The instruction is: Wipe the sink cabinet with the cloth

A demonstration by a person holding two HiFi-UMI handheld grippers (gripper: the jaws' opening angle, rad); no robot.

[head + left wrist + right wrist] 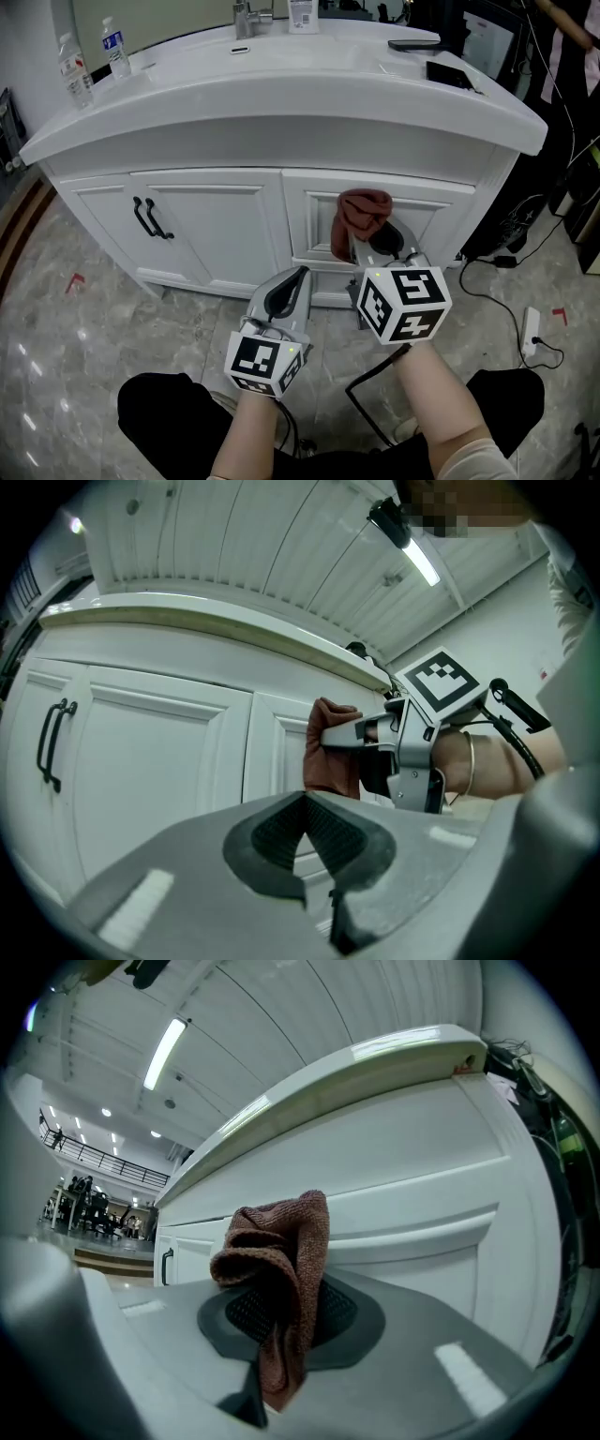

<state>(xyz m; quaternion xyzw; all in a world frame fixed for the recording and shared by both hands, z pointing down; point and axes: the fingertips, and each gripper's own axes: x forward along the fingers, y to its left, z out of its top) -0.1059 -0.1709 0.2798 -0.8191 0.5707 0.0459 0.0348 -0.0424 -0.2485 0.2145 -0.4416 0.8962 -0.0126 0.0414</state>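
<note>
The white sink cabinet (216, 225) stands in front of me with two panelled doors. My right gripper (373, 240) is shut on a reddish-brown cloth (362, 217), held up at the top of the right door; whether the cloth touches the panel I cannot tell. In the right gripper view the cloth (281, 1251) bunches up and hangs out of the shut jaws (281, 1335). My left gripper (292, 281) is lower and to the left, shut with nothing in it (309, 855). From the left gripper view I see the cloth (328, 752) and the right gripper (361, 731) at the door.
Black handles (150, 217) sit on the left door. Two water bottles (114, 47) stand on the countertop's left, a faucet (246, 17) at the back, a black phone (448, 73) at the right. Cables and a power strip (531, 330) lie on the floor at right.
</note>
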